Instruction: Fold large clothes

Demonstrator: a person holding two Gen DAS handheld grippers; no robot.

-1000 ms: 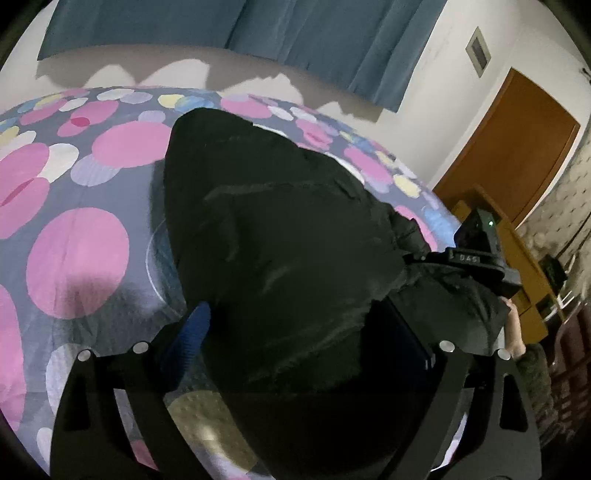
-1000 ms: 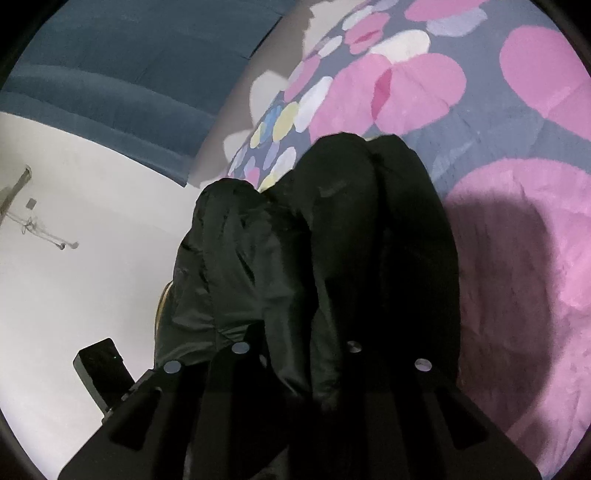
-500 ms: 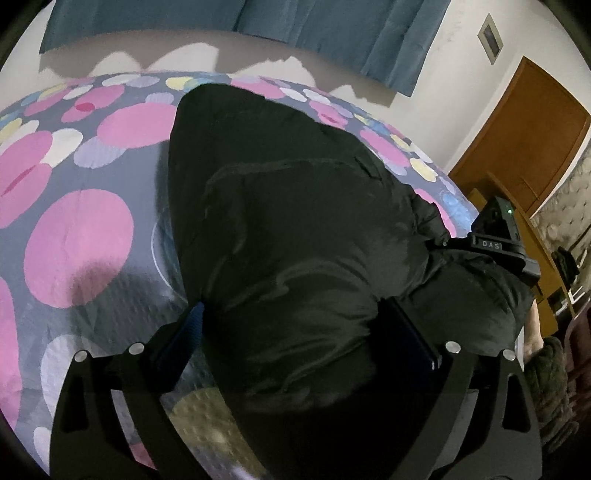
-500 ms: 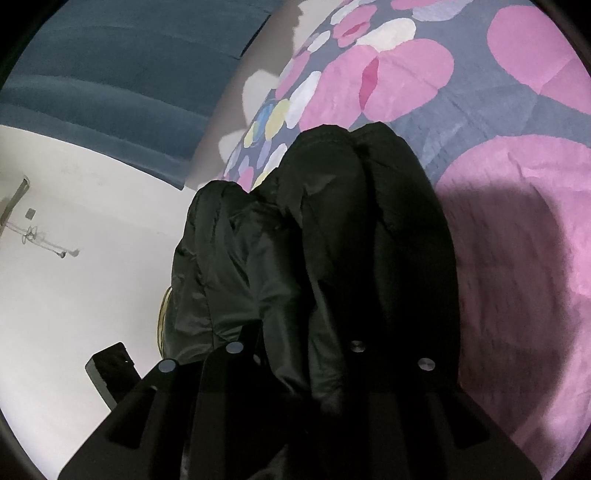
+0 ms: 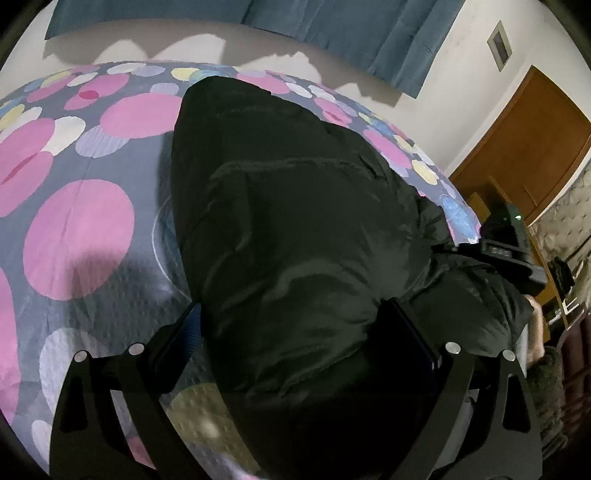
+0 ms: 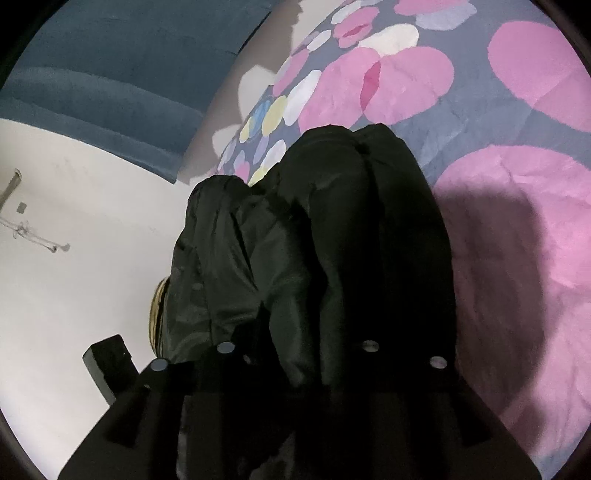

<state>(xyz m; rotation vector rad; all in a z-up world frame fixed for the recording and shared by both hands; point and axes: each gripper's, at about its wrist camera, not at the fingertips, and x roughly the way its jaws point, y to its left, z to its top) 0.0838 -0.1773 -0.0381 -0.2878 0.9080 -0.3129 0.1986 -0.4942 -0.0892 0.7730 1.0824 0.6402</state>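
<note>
A black padded jacket (image 5: pixel 295 221) lies folded lengthwise on the bed, its far end reaching toward the curtain. My left gripper (image 5: pixel 295 321) has its jaws set wide around the jacket's thick near end, with the bulk filling the gap and touching both fingers (image 5: pixel 188 328). In the right wrist view the jacket (image 6: pixel 332 240) shows as stacked folds running away from me. My right gripper (image 6: pixel 295 339) has a fold between its jaws, which are opening; the fingertips are hidden in the dark fabric. The right gripper's body (image 5: pixel 506 251) shows at the jacket's right side.
The bed cover (image 5: pixel 81 236) is grey with large pink, white and yellow dots. Blue curtains (image 5: pixel 332 26) hang behind the bed. A brown door (image 5: pixel 524 155) and wooden furniture stand to the right. A hand (image 5: pixel 535 325) shows at the right edge.
The right gripper's jaws have spread apart around the fold. In the left wrist view the jacket has settled lower and broader on the bed. Both hands have stayed nearly in place.
</note>
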